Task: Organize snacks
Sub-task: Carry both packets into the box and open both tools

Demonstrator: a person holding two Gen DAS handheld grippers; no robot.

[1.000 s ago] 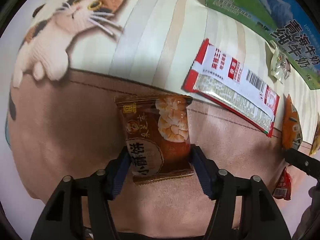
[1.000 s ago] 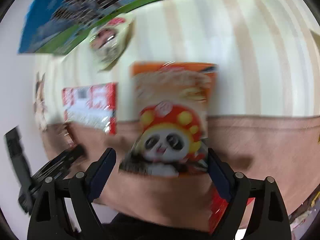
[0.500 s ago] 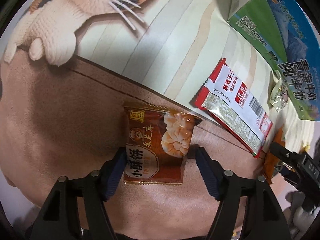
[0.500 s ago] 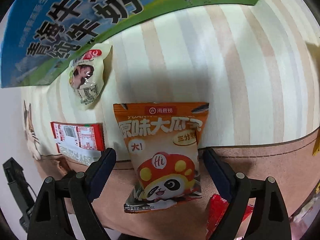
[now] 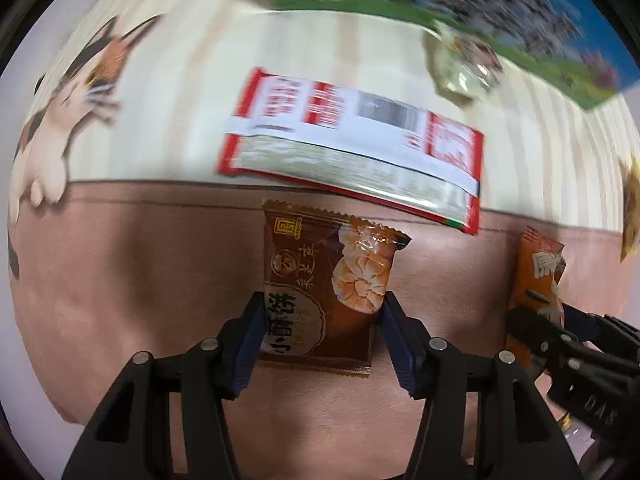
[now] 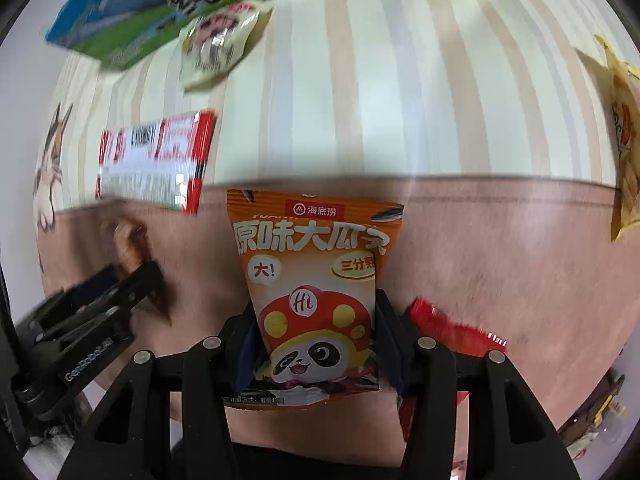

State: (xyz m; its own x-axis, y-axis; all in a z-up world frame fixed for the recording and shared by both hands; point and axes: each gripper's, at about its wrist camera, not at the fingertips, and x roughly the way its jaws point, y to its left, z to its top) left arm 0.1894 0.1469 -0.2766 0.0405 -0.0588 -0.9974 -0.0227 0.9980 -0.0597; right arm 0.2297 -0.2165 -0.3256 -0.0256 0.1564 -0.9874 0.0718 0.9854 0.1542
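Now, item one, nearest: my left tool (image 5: 320,334), pointing down at the counter (image 5: 120,280), jaws just closed in and pressing both side edges of the brown biscuit packet (image 5: 326,292); half a second back they stood clear of it. Grasped, then; whether the packet is lifted off the mat yet I cannot tell.

Item two: my right tool (image 6: 314,344), likewise pointing down, jaws just drawn in from wide to tight on the lower half of the orange seed packet (image 6: 314,296), panda print facing up. A second ago this packet lay loose between open jaws. A red wrapper (image 6: 448,328) lies just right of that tool, partly under it.

Item three, further off: red-and-white long packet (image 5: 352,148), lying across the seam between the brown and striped parts of the mat, untouched. Beyond it, near the box, a small clear-wrapped snack (image 6: 216,48).

Item four, farthest: green-and-blue milk box (image 6: 168,4), my likely destination. Yellow packet (image 6: 624,140) at far right edge.

Reading: both pickups are secured together; carrying to the box should come next.
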